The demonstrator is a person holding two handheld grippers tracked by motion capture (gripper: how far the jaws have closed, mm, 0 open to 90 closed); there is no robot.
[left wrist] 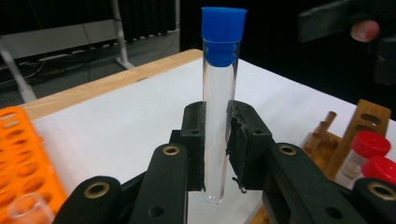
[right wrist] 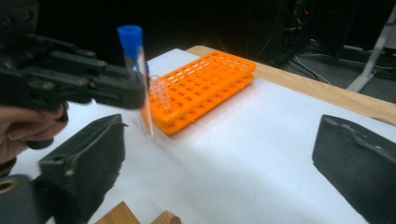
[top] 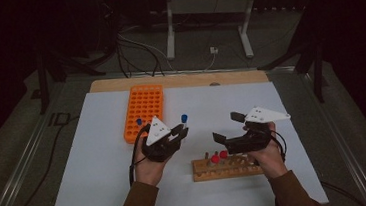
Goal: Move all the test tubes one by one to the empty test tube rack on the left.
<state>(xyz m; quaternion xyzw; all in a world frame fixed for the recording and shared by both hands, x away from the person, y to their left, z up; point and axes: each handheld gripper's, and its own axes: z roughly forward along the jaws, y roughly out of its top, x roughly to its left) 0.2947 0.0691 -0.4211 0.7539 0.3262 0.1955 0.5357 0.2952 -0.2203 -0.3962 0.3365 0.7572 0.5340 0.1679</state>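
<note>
My left gripper (left wrist: 217,154) clamped on clear glass test tube with blue cap (left wrist: 220,93), tube upright above white table sheet (left wrist: 116,126). My right gripper (right wrist: 215,154) spread wide, nothing between pads. Orange plastic tube rack (top: 144,110) beyond left gripper; wooden rack (top: 227,168) under right holds red-capped tubes (top: 219,156). No legible writing anywhere.

Plenty of bare white mat (top: 102,180) on the near left and across the far right, so a hand can slide through there easily. The tight spot is the middle: the left gripper (top: 179,132) holds a blue-capped tube (top: 184,123) upright just beside the orange rack (top: 143,110), which blocks the far left. The wooden rack (top: 227,167), red caps (top: 219,156) sticking up, sits right under the wide-open right gripper (top: 226,128). Only a narrow gap between the two grippers.
</note>
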